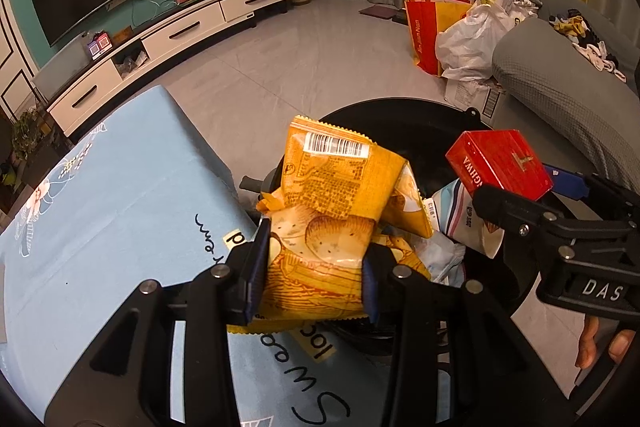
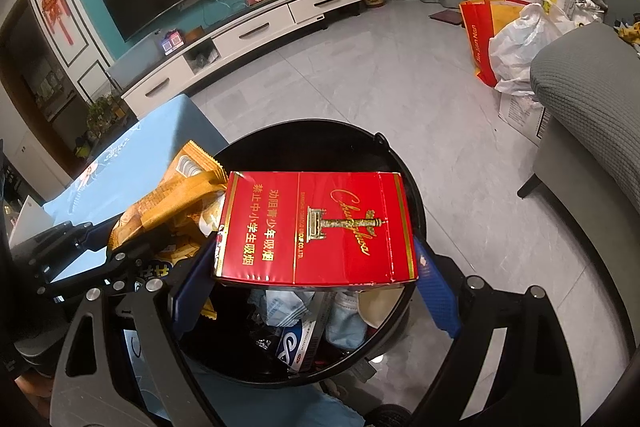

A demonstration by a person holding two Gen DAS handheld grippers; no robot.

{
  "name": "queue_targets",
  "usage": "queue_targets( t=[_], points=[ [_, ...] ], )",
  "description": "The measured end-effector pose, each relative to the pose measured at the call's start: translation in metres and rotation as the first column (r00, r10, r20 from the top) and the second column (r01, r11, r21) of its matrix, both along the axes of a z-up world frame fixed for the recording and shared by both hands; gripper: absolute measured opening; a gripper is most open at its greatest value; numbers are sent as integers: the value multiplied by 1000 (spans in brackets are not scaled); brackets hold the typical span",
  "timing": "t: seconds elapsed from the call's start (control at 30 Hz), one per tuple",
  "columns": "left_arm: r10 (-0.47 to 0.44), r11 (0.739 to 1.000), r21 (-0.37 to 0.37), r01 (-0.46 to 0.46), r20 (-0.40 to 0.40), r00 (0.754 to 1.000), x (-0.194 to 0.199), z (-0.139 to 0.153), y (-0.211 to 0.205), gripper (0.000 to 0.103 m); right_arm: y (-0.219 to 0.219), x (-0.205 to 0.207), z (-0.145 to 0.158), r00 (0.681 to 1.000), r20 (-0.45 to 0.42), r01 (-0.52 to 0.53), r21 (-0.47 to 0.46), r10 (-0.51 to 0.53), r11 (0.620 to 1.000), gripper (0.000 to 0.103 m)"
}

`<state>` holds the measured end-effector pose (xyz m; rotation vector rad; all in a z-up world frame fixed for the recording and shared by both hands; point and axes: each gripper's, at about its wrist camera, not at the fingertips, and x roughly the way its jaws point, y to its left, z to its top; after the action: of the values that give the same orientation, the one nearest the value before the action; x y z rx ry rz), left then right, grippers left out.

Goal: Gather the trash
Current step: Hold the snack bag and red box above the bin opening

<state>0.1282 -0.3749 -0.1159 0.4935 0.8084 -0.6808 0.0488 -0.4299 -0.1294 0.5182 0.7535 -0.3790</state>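
My left gripper is shut on a crumpled yellow snack bag, held over the near rim of a black trash bin. My right gripper is shut on a red cigarette box across its width, held above the same black bin. Several wrappers and a paper cup lie inside the bin. In the left wrist view the right gripper with the red box hangs at the right. In the right wrist view the yellow bag shows at the left.
A table with a light blue cloth stands left of the bin. A grey sofa runs along the right. Shopping bags sit on the tiled floor beyond. A white TV cabinet lines the far wall.
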Motion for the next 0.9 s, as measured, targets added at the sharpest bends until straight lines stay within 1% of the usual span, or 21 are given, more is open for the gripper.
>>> queue_targets(
  t=[0.9],
  points=[
    [-9,1000,12,9,8,1000,0,-1,-1,42,2,0,-1,1000,-7,-2,1,2,1000,88]
  ],
)
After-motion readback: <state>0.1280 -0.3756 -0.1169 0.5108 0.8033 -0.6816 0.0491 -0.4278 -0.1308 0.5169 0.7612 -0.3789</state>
